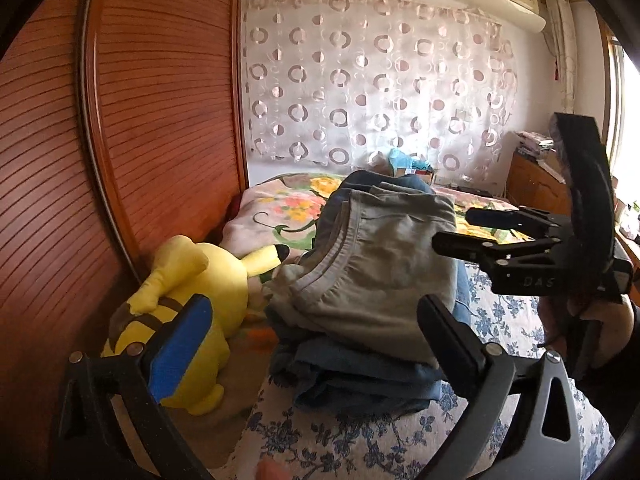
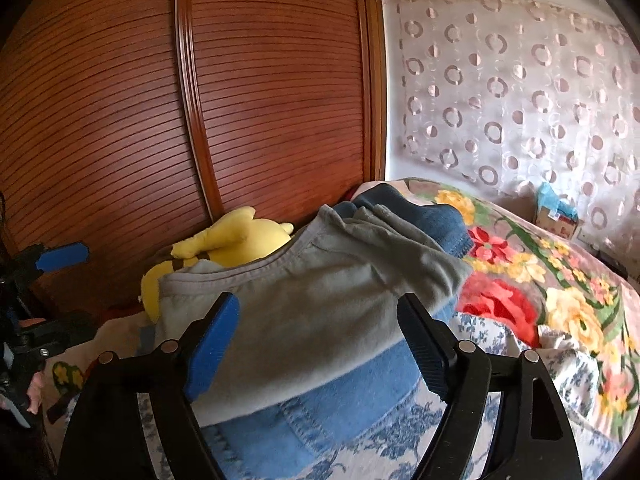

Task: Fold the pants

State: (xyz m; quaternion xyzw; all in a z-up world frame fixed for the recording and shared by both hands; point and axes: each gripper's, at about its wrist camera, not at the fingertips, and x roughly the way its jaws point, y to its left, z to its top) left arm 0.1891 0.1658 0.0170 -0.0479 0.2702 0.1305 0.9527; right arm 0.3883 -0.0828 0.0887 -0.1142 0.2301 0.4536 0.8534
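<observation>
Folded grey pants (image 1: 384, 264) lie on top of a stack of folded blue denim pants (image 1: 360, 376) on the bed. They also show in the right wrist view, grey pants (image 2: 320, 300) over denim (image 2: 320, 412). My left gripper (image 1: 316, 344) is open and empty, just in front of the stack. My right gripper (image 2: 320, 344) is open and empty, its fingers either side of the near edge of the stack. The right gripper also shows in the left wrist view (image 1: 480, 232), open, at the stack's right side.
A yellow plush toy (image 1: 192, 300) lies left of the stack against a wooden slatted wardrobe (image 1: 120, 140). A floral blanket (image 2: 540, 288) covers the bed behind. A curtain (image 1: 372, 80) hangs at the back; a wooden cabinet (image 1: 536, 184) stands at the right.
</observation>
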